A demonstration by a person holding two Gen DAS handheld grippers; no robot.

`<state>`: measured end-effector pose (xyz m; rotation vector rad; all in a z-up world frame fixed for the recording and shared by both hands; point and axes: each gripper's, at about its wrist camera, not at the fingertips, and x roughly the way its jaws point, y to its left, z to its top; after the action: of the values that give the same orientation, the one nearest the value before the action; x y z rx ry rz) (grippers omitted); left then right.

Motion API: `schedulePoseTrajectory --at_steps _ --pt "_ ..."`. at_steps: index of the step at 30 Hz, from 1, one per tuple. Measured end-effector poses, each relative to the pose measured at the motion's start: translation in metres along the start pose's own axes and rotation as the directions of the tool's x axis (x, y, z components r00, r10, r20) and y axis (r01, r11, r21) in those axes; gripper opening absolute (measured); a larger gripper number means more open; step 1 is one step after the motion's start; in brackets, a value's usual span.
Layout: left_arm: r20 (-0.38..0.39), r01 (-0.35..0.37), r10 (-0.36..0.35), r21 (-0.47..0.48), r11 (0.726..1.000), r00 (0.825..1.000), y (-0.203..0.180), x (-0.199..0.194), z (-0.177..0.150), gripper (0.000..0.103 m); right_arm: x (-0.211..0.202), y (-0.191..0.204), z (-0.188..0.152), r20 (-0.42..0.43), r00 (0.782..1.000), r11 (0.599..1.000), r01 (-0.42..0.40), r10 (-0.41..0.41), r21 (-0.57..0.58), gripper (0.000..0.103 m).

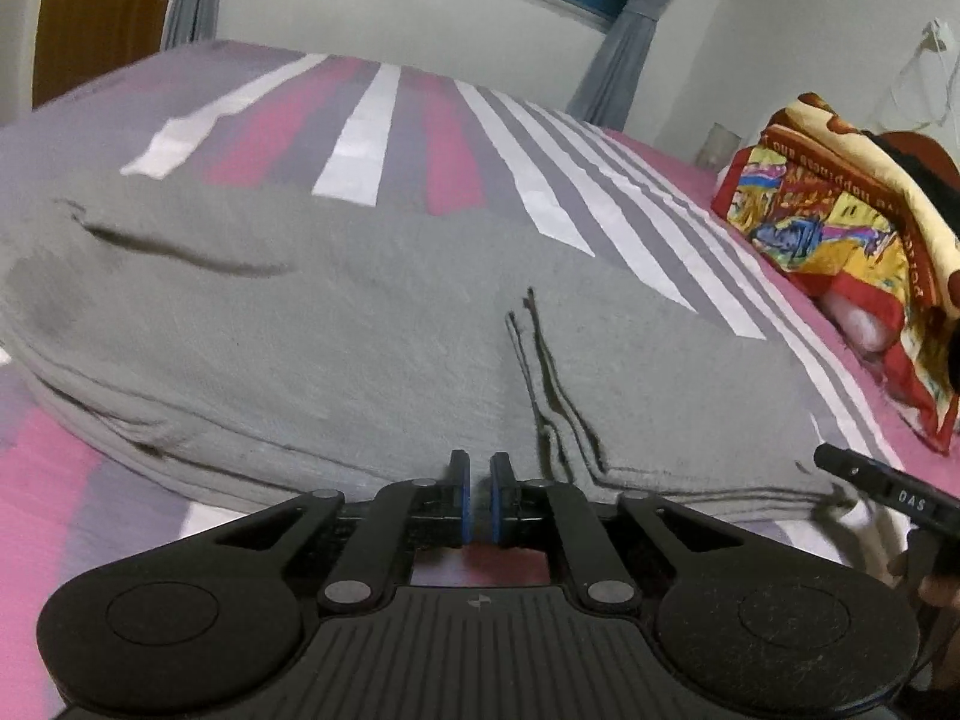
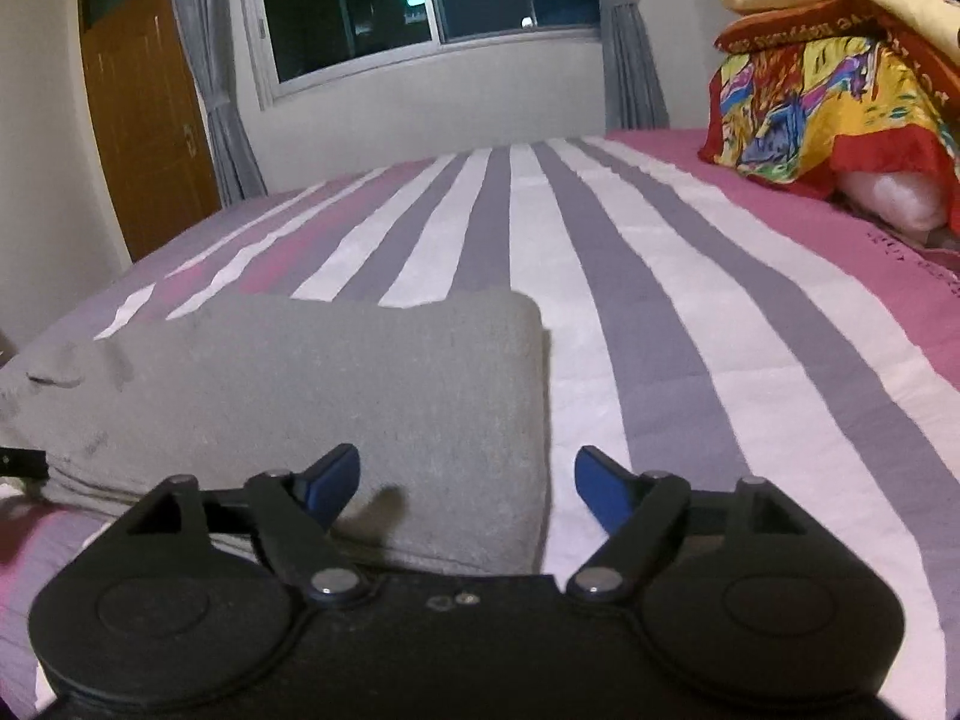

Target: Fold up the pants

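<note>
Nearest the lens, striped bed (image 2: 690,312) carries folded grey pants (image 1: 360,324) at its near edge. Left claw (image 1: 478,495) narrow, nearly closed, just short of the pants' hem. Right claw (image 2: 467,483) wide over their right corner, gripping nothing.

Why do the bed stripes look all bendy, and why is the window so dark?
Right wrist view: the fisheye lens curves the striped bedsheet; the window is dark with a small glint, and the open right gripper casts a shadow on the gray pants. Left wrist view: the pants look smeared toward the left edge.
</note>
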<state>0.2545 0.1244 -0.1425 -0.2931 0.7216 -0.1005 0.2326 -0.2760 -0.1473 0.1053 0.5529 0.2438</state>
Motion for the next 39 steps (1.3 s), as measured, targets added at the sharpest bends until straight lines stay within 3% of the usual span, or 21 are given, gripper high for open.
schedulePoseTrajectory --at_steps 1,3,4,6,8,10,12,14,16,20,21,22,26,28,29,30,31,32,33,34,39 --pt "0.008 -0.013 0.013 0.007 1.000 1.000 0.002 -0.005 0.000 0.032 0.001 0.001 0.000 -0.001 1.000 1.000 0.004 -0.004 0.000 0.080" --pt "0.041 -0.016 0.016 0.017 1.000 0.999 0.005 -0.014 0.002 0.073 0.002 0.001 0.001 -0.016 1.000 1.000 0.014 -0.014 0.001 0.085" --pt "0.058 -0.037 0.035 0.026 0.999 0.998 0.007 -0.019 0.002 0.078 0.003 0.001 0.000 -0.029 0.999 1.000 0.016 -0.016 0.002 0.089" --pt "0.088 -0.068 0.064 0.039 0.997 0.994 0.015 -0.029 0.003 0.082 0.008 0.002 -0.004 -0.061 0.998 1.000 0.026 -0.026 0.005 0.094" --pt "0.125 -0.048 0.050 -0.019 0.999 0.991 0.037 -0.039 0.003 0.082 0.011 0.002 -0.005 -0.067 0.997 0.999 0.036 -0.035 0.013 0.097" --pt "0.141 -0.030 0.049 -0.132 0.991 0.989 0.071 -0.043 0.002 0.082 0.010 0.002 -0.008 -0.069 0.997 0.999 0.041 -0.039 0.022 0.098" --pt "0.152 0.007 0.039 -0.293 0.956 0.988 0.116 -0.041 -0.003 0.082 0.010 0.003 -0.008 -0.067 0.997 0.999 0.047 -0.045 0.019 0.099" --pt "0.167 0.069 0.007 -0.446 0.892 0.986 0.161 -0.031 -0.010 0.082 0.009 0.005 -0.010 -0.066 0.997 0.999 0.051 -0.050 0.017 0.099" --pt "0.195 0.164 -0.059 -0.582 0.796 0.979 0.203 -0.014 -0.019 0.080 0.009 0.007 -0.011 -0.063 0.997 0.998 0.055 -0.054 0.013 0.099" --pt "0.315 0.312 -0.106 -0.731 0.607 0.943 0.263 0.015 -0.029 0.042 0.010 0.008 -0.012 -0.062 0.996 0.998 0.060 -0.060 0.005 0.100" --pt "0.338 0.340 -0.111 -0.753 0.564 0.934 0.274 0.022 -0.030 0.035 0.010 0.008 -0.012 -0.062 0.996 0.998 0.060 -0.060 0.005 0.100" --pt "0.359 0.366 -0.122 -0.760 0.537 0.925 0.281 0.029 -0.028 0.035 0.010 0.008 -0.012 -0.062 0.996 0.998 0.060 -0.059 0.005 0.100" --pt "0.357 0.368 -0.135 -0.736 0.568 0.924 0.286 0.050 -0.008 0.036 0.011 0.009 -0.012 -0.064 0.996 0.998 0.062 -0.061 0.003 0.100" --pt "0.348 0.334 -0.093 -0.740 0.584 0.933 0.285 0.050 -0.002 0.022 0.012 0.009 -0.012 -0.067 0.996 0.998 0.064 -0.064 0.002 0.101" --pt "0.390 0.360 -0.081 -0.723 0.590 0.917 0.281 0.043 -0.003 0.019 0.013 0.010 -0.012 -0.068 0.996 0.998 0.065 -0.065 0.002 0.101" --pt "0.453 0.406 -0.083 -0.684 0.607 0.888 0.277 0.030 -0.003 0.018 0.014 0.009 -0.012 -0.070 0.995 0.998 0.065 -0.064 0.003 0.101" --pt "0.482 0.412 -0.070 -0.654 0.634 0.874 0.273 0.019 -0.004 0.018 0.014 0.009 -0.012 -0.072 0.996 0.998 0.062 -0.061 0.005 0.102" --pt "0.468 0.386 -0.051 -0.658 0.646 0.882 0.273 0.017 -0.009 0.018 0.014 0.008 -0.012 -0.073 0.996 0.998 0.058 -0.057 0.006 0.102" --pt "0.405 0.330 -0.034 -0.691 0.643 0.914 0.278 0.024 -0.015 0.017 0.013 0.007 -0.012 -0.073 0.996 0.999 0.054 -0.053 0.006 0.102" --pt "0.373 0.308 -0.035 -0.707 0.636 0.927 0.283 0.030 -0.021 0.017 0.012 0.006 -0.013 -0.072 0.996 0.999 0.052 -0.051 0.007 0.102" --pt "0.325 0.236 -0.004 -0.679 0.695 0.946 0.274 0.024 -0.004 0.017 0.010 0.005 -0.009 -0.058 0.997 0.998 0.053 -0.052 0.020 0.102"
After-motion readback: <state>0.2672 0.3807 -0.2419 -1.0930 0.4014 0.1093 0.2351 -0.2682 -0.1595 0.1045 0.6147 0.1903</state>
